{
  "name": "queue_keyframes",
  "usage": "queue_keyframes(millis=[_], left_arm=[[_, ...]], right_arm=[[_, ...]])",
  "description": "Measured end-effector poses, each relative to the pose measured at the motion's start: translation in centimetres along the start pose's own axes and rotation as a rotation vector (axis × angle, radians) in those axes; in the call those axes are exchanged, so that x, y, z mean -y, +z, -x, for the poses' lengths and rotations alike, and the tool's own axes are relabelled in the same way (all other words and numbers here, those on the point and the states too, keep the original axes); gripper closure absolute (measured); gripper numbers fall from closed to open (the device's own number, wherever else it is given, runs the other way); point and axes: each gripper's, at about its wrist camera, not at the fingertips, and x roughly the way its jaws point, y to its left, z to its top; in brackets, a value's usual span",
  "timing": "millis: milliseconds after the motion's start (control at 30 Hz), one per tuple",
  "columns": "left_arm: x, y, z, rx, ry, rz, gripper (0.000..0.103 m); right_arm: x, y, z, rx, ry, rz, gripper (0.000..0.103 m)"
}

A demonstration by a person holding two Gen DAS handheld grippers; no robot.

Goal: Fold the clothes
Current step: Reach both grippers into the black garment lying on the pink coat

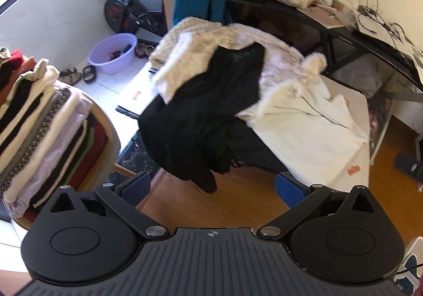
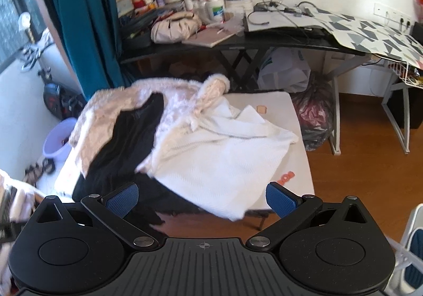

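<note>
- Black garment (image 1: 203, 111), crumpled, draped over the pile's left side and hanging off the near edge.
- Fluffy cream garment (image 1: 195, 42), heaped at the back.
- White knit garment (image 2: 219, 148), spread loosely on the right, unfolded.
- Stack of folded clothes (image 1: 45, 124) at far left.

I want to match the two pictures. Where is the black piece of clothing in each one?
Left wrist view: the black garment is in the middle, draped over the pile and hanging off the table's near edge.
Right wrist view: the black garment is left of centre, beside the white knit.
Shared landmark: the purple basin.
</note>
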Motion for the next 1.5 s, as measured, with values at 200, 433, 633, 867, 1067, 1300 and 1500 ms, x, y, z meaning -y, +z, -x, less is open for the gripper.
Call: queue_keyframes(millis=[200, 433, 633, 867, 1067, 1300, 1500], left_arm=[[-5.0, 0.1, -1.0, -0.005, 0.010, 0.101, 0.001], [-11.1, 1.2, -2.8, 0.052, -0.013, 0.284, 0.001], [-11.8, 3.7, -5.7, 0.088, -0.066, 0.414, 0.001], [-8.6, 8.8, -12.3, 0.074, -0.132, 0.394, 0.001], [-6.4, 13.8, -22.1, 0.008, -0.021, 0.359, 0.001], [-5.1, 15.2, -32.1, -0.118, 0.033, 0.307, 0.001], [-6.8, 14.2, -38.2, -0.212, 0.056, 0.313, 0.001]], right_arm=[[-3.1, 0.7, -1.2, 0.026, -0.026, -0.032, 0.001], [-7.1, 1.5, -3.0, 0.065, -0.042, 0.042, 0.001], [-7.3, 3.9, -6.3, 0.069, 0.064, 0.035, 0.001], [-6.9, 7.8, -15.4, 0.104, 0.022, 0.016, 0.001], [-7.9, 11.7, -27.8, 0.089, 0.010, 0.100, 0.001], [-11.7, 13.2, -39.9, -0.022, -0.005, 0.203, 0.001], [-15.6, 12.5, -48.3, -0.123, -0.026, 0.283, 0.001]])
